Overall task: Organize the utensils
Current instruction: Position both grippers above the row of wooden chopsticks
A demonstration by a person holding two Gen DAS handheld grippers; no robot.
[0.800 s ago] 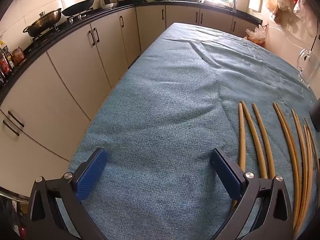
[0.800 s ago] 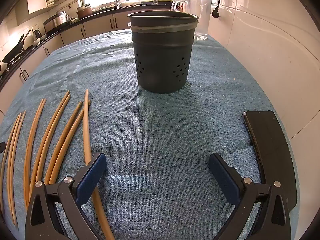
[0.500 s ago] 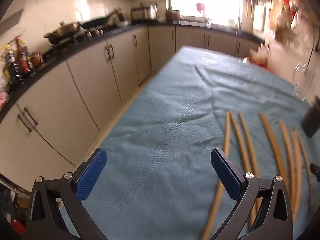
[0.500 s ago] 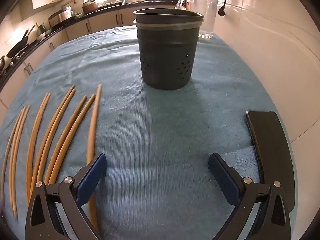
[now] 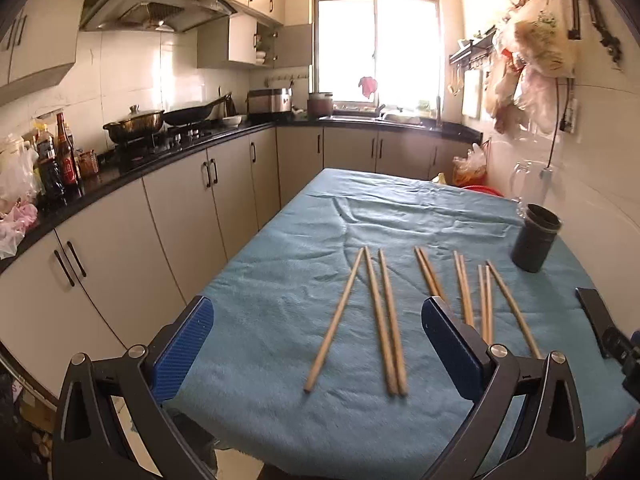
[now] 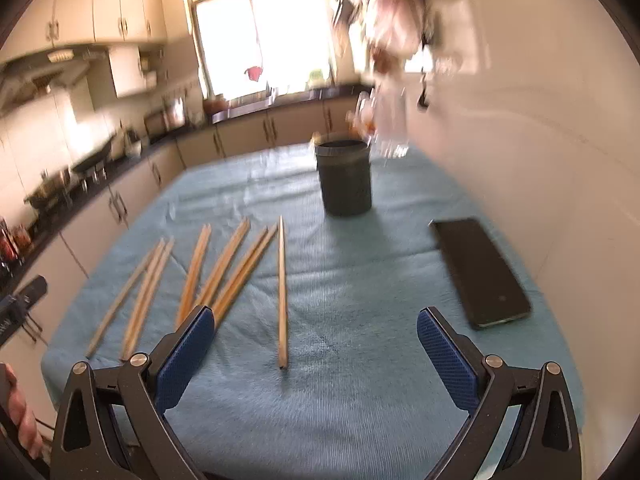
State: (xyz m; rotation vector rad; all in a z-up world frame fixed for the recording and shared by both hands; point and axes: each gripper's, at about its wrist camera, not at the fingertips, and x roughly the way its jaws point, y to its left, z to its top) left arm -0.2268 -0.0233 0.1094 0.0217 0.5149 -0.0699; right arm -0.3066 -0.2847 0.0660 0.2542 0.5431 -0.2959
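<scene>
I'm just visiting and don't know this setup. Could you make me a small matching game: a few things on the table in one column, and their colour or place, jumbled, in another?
Things:
1. chopsticks
2. utensil holder
3. phone
4. tablecloth

Descriptions:
A. teal, covering the whole table
B. flat and black, lying near the wall side
C. light wood, lying loose in a row
D. dark cylinder, standing upright toward the far end

Pairs: 1-C, 2-D, 3-B, 4-A
</scene>
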